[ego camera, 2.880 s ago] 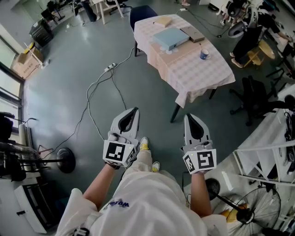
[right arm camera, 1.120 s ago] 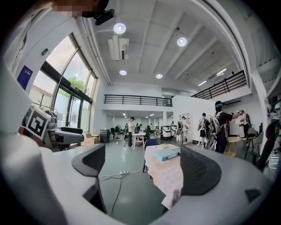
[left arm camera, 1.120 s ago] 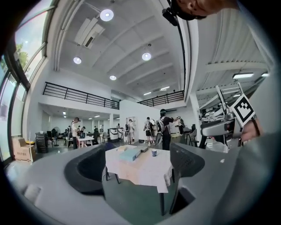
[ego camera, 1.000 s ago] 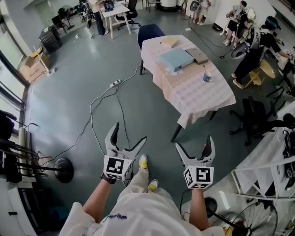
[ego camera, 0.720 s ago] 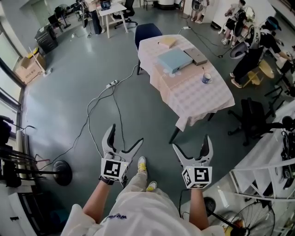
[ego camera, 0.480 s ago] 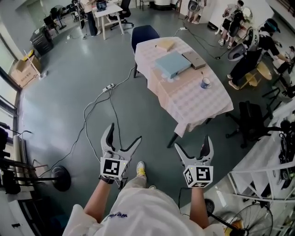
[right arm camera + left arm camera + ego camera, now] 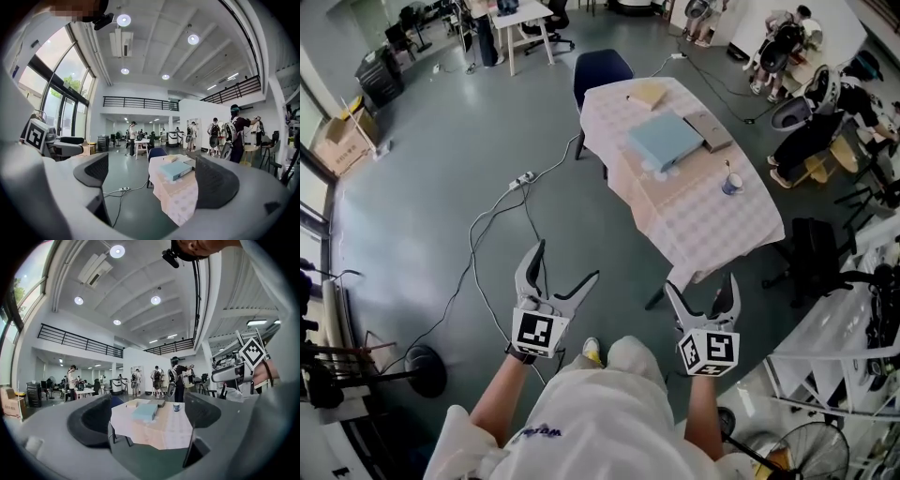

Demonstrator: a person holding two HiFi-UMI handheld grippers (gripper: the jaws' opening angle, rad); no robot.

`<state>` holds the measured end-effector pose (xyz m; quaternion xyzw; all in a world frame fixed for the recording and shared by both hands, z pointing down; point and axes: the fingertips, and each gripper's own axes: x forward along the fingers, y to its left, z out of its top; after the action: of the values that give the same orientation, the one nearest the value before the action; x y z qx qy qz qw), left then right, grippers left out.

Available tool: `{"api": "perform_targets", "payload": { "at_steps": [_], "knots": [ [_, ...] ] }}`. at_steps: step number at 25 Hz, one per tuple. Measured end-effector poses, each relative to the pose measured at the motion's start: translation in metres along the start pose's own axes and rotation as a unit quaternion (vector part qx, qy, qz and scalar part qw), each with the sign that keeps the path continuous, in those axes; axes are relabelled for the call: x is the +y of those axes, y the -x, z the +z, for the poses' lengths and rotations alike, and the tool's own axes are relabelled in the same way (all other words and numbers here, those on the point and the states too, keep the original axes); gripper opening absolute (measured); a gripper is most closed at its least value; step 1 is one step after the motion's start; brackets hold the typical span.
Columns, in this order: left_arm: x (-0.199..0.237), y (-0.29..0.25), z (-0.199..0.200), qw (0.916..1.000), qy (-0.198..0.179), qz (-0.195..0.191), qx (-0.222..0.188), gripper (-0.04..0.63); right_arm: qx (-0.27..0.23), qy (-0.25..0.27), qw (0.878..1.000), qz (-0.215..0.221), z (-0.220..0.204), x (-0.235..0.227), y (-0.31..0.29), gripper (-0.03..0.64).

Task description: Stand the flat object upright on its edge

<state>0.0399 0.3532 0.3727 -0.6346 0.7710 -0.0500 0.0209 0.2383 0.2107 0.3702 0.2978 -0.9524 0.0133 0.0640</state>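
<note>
A flat light-blue box [image 7: 667, 140] lies on a table with a pale checked cloth [image 7: 712, 225], some way ahead of me; the same blue box [image 7: 146, 411] [image 7: 175, 170] shows in both gripper views. My left gripper [image 7: 565, 268] is held low in front of my body, open and empty. My right gripper [image 7: 703, 291] is level with it, also open and empty. Both are far short of the table.
On the table also lie a tan box [image 7: 648, 93], a grey flat box [image 7: 709, 130] and a mug [image 7: 731, 185]. A blue chair [image 7: 600, 66] stands behind it. A power strip and cable [image 7: 521, 180] run over the floor. Office chairs [image 7: 811, 246] and people stand at right.
Both grippers, shut 2.9 s ago, now stand open. I have stepped closer to the table, which has shifted slightly right in the head view.
</note>
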Motion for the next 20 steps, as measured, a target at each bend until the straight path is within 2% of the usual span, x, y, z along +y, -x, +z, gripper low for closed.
{"api": "perform_targets", "payload": {
  "at_steps": [13, 20],
  "knots": [
    [0.054, -0.1, -0.022, 0.9996, 0.014, -0.024, 0.002, 0.474, 0.021, 0.001, 1.0, -0.014, -0.008, -0.017, -0.108, 0.56],
    [0.08, -0.182, -0.034, 0.9992, 0.008, -0.036, 0.013, 0.474, 0.026, 0.018, 0.999, -0.006, -0.01, -0.049, -0.193, 0.552]
  ]
}}
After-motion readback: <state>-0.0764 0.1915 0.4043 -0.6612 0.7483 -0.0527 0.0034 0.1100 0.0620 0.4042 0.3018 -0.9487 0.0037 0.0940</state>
